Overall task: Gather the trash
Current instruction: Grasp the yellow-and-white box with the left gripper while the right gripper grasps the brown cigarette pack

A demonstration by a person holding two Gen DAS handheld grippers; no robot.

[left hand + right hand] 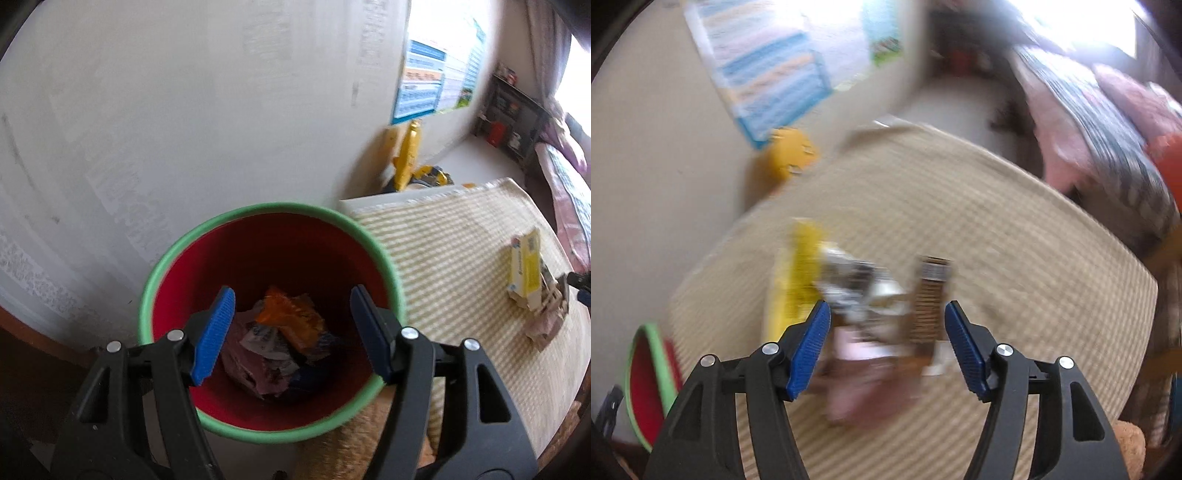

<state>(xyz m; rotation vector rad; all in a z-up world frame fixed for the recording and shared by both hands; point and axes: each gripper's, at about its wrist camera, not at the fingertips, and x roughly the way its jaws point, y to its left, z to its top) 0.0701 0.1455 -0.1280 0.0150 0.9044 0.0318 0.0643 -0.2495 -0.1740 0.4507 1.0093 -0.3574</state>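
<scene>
Your left gripper (291, 332) sits in the lower middle of the left wrist view, pointing down into the bin (173, 254), a red tub with a green rim that fills the centre of the frame. Its jaws stand apart with nothing between them. At the bottom of the bin lies a heap of crumpled wrappers (280, 343), orange on top, pinkish and blue below. The bin stands against the pale wall (147, 110) at the left edge of the striped mat (443, 258). Toward the right edge of that frame, on the mat, a yellow box (524, 266) leans on a small pile of loose trash (546, 317).

In the right wrist view your right gripper (886, 339) occupies the lower middle, jaws apart and gripping nothing. The whole frame is smeared, so details are hard to pin down. Just past the blue pads (809, 350) the same pile shows on the mat (997, 221): the yellow box (798, 280) at left of centre, a silvery crumpled piece (849, 284) beside it, what looks like a brown striped wrapper (929, 299) standing to the right, and something pink (857, 384) nearest the lens. None of it touches the pads, as far as the blur lets you judge. The bin (646, 387) peeks in at the lower left edge. A poster (768, 66) hangs on the wall in the upper left.
</scene>
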